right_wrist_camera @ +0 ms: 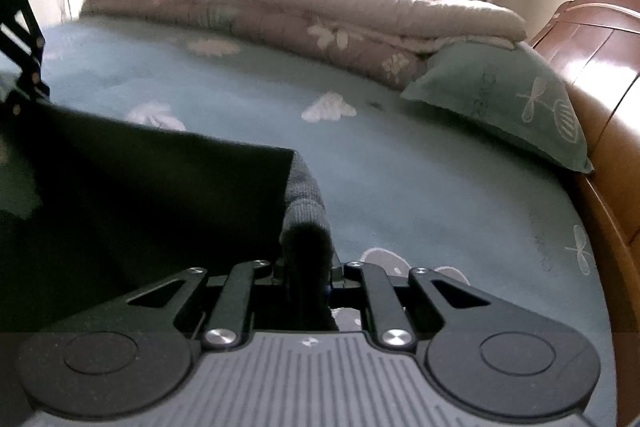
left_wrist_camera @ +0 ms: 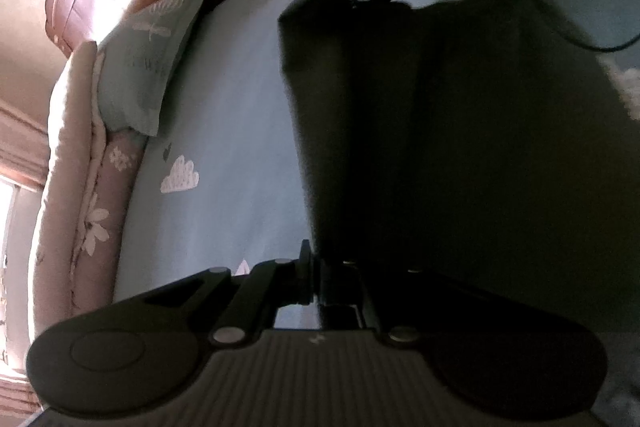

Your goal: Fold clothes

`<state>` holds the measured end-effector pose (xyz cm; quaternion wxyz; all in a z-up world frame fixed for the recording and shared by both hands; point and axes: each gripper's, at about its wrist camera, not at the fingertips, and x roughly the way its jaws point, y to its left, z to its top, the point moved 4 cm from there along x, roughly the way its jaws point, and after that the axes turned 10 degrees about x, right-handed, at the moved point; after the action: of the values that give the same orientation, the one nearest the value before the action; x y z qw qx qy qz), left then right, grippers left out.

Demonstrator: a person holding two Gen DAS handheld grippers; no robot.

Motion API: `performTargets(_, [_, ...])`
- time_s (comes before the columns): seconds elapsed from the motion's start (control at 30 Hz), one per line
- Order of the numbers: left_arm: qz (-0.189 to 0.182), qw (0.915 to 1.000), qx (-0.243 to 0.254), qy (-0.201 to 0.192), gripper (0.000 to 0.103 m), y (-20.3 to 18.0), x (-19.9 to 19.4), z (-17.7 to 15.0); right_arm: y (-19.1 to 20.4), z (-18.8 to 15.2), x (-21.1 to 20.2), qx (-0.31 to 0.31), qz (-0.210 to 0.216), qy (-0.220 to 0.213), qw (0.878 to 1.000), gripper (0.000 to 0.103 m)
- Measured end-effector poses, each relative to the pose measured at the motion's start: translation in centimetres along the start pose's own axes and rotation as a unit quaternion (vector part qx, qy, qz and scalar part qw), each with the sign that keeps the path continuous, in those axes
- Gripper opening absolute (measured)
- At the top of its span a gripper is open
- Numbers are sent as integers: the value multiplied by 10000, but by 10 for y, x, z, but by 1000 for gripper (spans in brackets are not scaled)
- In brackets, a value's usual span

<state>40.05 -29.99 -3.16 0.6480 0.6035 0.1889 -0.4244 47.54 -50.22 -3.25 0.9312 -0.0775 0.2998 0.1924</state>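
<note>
You're pinching both corners of the dark knit sweater (right_wrist_camera: pixel 140 211) over the bed (right_wrist_camera: pixel 400 187): right gripper (right_wrist_camera: pixel 308 275) clamping bunched knit, left gripper (left_wrist_camera: pixel 316 279) pressed on the edge, cloth stretching between them.

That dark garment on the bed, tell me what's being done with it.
A person is working a dark knit garment with two handheld grippers on a bed with a blue-green sheet. The right gripper is shut on a ribbed corner of the garment, and the left gripper is shut on another edge of it. The cloth is stretched between them over the sheet, mid-fold. A green pillow and a rolled quilt lie beyond.
</note>
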Motion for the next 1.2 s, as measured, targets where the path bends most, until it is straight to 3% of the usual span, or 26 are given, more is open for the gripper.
performTargets(0.13, [-297,9993,120,-205,1,-20,-30,4,10,-9,-28,-132,257,-84,9995,15])
performTargets(0.37, [-887,9909,618,-803,0,-68,-53,29,30,-45,-59,-496,432,198,9976,16])
performTargets(0.53, [-776,9898,922,-765,1,-85,-30,41,36,-64,-67,-572,421,374,9968,16])
performTargets(0.67, [-357,9930,794,-796,22,-96,-25,41,36,-70,-73,-429,445,367,9974,16])
performTargets(0.77, [-139,9954,592,-739,28,-103,-15,38,35,-69,-72,-419,457,359,9974,16])
performTargets(1.03, [-331,9979,-387,-398,28,-109,27,15,34,-66,-72,-449,452,337,9974,16])
performTargets(1.2, [-249,9975,-527,-395,27,-108,26,7,30,-65,-76,-335,466,297,9979,16])
